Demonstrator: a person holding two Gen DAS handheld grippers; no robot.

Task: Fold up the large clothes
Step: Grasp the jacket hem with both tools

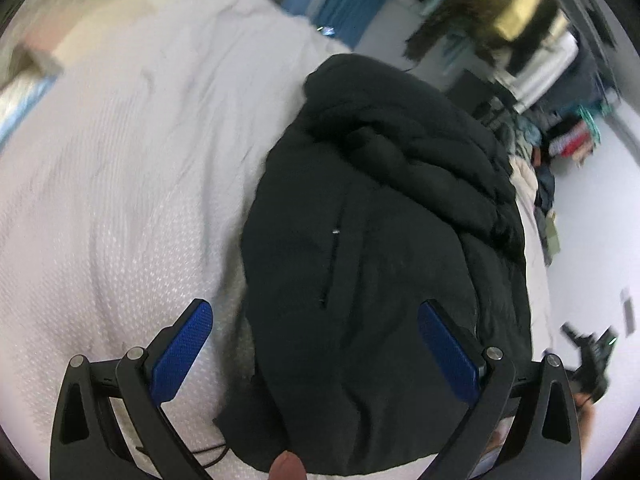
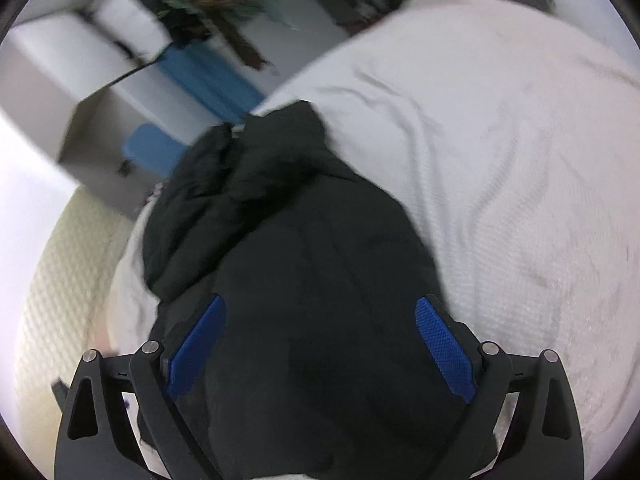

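A large black jacket [image 1: 372, 248] lies bunched on a bed with a white textured cover [image 1: 120, 184]. A zip pocket slit shows on its near part. My left gripper [image 1: 316, 312] is open, with blue pads, and hovers above the jacket's near end, holding nothing. In the right wrist view the same jacket [image 2: 304, 280] lies on the white cover [image 2: 500, 160], with its crumpled far end toward the bed's edge. My right gripper [image 2: 320, 312] is open over the jacket's near part, holding nothing. Both views are blurred.
A blue object [image 2: 208, 80] and a grey cabinet [image 2: 104, 128] stand beyond the bed. Piled clothes [image 1: 532, 40] lie at the back right, with grey floor [image 1: 592, 220] to the right. My right gripper's body [image 1: 592, 352] shows at the right edge of the left wrist view.
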